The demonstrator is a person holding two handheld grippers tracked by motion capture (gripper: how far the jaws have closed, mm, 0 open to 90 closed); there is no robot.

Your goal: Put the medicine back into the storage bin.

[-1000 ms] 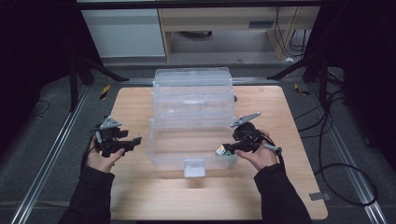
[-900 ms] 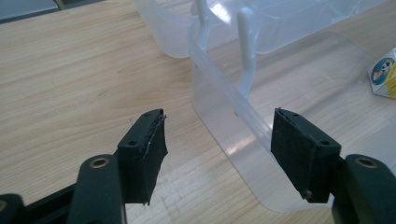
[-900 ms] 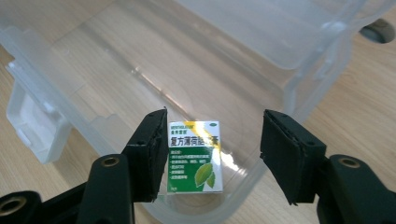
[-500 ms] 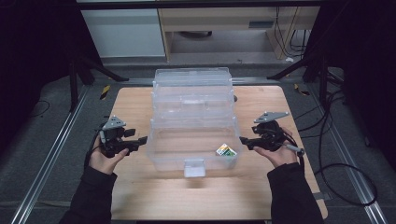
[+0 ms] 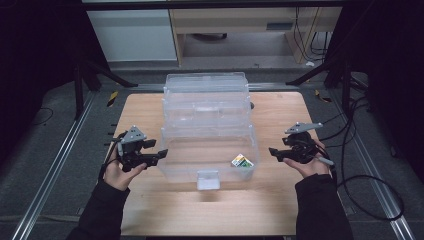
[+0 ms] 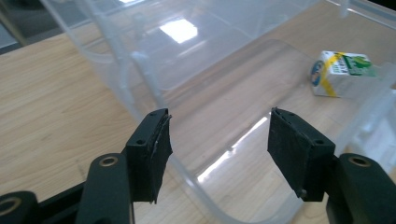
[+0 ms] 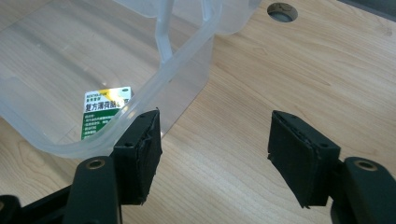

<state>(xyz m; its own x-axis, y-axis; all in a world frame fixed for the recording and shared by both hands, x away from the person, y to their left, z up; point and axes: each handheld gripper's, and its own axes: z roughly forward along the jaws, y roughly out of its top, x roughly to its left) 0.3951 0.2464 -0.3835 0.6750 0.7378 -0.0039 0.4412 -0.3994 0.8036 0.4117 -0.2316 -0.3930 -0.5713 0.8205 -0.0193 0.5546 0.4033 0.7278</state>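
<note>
A clear plastic tiered box stands open mid-table. In its bottom bin lies a small white, green and yellow carton, near the front right corner. My left gripper is at the bin's left wall. Its jaws have just been closing, with the rim curving through the gap, and the pads do not press on it. My right gripper hovers right of the bin. Its jaws have just been opening, with bare wood between them.
The box's upper trays step back toward the far edge, and a white latch hangs at the front. There is a round cable hole in the wooden table. Cables lie on the floor to the right.
My right gripper has pulled back to the right, out of the bin, leaving the carton lying inside. My left gripper has shifted slightly right toward the bin's wall.
</note>
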